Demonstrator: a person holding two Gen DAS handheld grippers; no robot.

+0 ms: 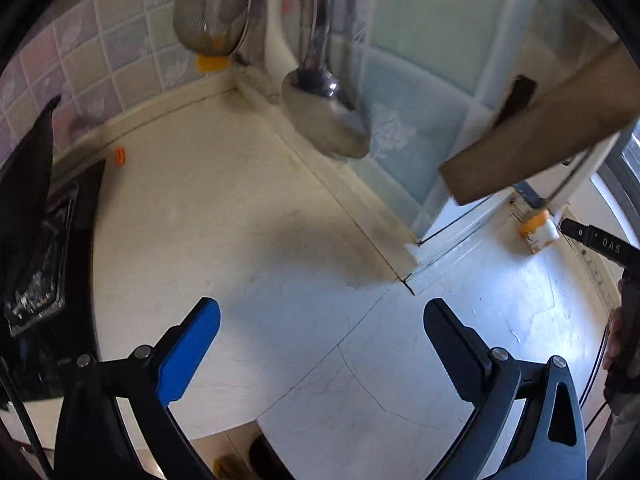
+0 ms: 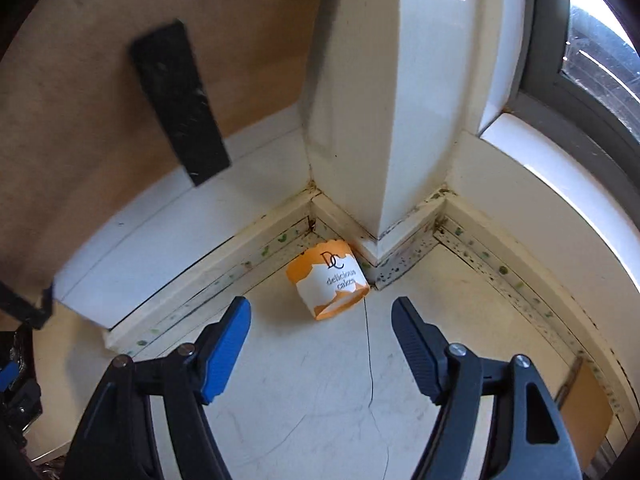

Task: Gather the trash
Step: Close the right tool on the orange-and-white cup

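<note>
**Orange cake cup lies ahead of my spread fingers**

Blue and black, the fingers of my right gripper stand wide apart with nothing between them. Just ahead of them the orange-and-white paper cake cup lies tipped on the white tabletop, tucked against the foot of a white corner post. My left gripper is spread open too, empty over bare tabletop. Further out, a steel ladle hangs by the tiled wall.
</note>
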